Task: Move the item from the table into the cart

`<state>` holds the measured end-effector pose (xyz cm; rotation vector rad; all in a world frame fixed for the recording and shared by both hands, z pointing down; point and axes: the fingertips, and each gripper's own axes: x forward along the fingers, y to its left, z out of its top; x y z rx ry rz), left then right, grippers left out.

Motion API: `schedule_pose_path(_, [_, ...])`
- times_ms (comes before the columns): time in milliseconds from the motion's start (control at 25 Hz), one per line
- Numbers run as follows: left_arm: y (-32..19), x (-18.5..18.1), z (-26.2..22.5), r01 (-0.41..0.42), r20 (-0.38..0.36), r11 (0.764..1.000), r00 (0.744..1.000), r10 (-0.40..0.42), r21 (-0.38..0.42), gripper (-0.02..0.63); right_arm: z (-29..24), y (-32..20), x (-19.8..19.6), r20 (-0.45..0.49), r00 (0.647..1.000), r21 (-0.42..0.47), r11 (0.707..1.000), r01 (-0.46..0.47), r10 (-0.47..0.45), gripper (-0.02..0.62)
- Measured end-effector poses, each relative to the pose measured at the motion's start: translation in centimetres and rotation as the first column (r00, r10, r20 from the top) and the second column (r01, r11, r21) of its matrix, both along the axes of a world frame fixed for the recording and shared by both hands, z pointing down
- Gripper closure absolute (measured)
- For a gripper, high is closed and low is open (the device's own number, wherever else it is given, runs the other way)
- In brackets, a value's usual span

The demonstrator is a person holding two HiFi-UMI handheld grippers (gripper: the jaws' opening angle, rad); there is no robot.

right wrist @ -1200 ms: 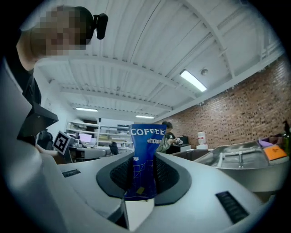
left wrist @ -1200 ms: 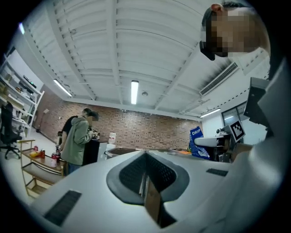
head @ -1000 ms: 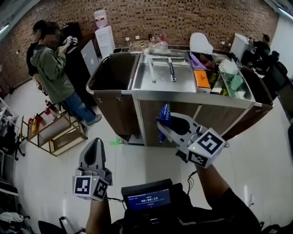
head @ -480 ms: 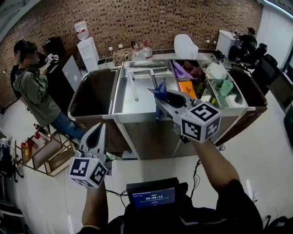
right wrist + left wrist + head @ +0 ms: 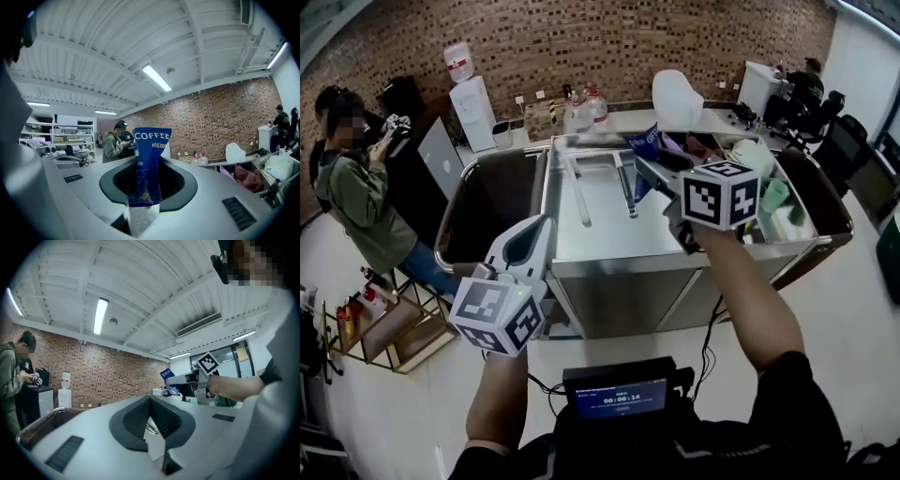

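right claw [image 5: 646,168] pinches blue coffee packet [image 5: 648,142] over the cart [image 5: 609,266]

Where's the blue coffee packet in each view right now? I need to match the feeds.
Head view: blue coffee packet upper centre, seen by the far edge of the cart.
Left gripper view: small, right of centre.
Right gripper view: dead centre, upright, clamped between the jaws.
Shared landmark: brick wall.
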<state>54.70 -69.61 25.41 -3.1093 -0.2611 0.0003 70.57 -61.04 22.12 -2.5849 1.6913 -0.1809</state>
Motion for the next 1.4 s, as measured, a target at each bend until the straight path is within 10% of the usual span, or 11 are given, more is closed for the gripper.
schedule_pose_path(360, [-8.0, 8.1, -1.6, -0.046, -0.034, 0.998, 0.998, 0.044, -0.045, 0.601, 3.2, -10.3, 11.5, 0.125, 0.983, -0.158, 0.981, -0.115, 0.136, 0.52])
schedule_pose_path(840, [-10.4, 13.6, -0.9, -0.045, -0.008, 0.998, 0.999, 0.045, -0.053, 0.601, 10.9, -11.4, 21.7, 0.222, 0.934, -0.375, 0.908, -0.185, 0.281, 0.518])
schedule_pose_path(1120, [-10.1, 14.6, 0.2, -0.043, 0.007, 0.997, 0.999, 0.043, -0.06, 0.601, 11.9, -12.9, 15.2, 0.249, 0.969, -0.385, 0.918, 0.089, 0.01, 0.518])
schedule_pose_path(1400, [-9.6, 14.4, 1.1, -0.039, 0.018, 0.998, 0.999, 0.04, -0.05, 0.601, 16.1, -15.2, 4.1, 0.244, 0.899, -0.504, 0.745, 0.438, -0.364, 0.518])
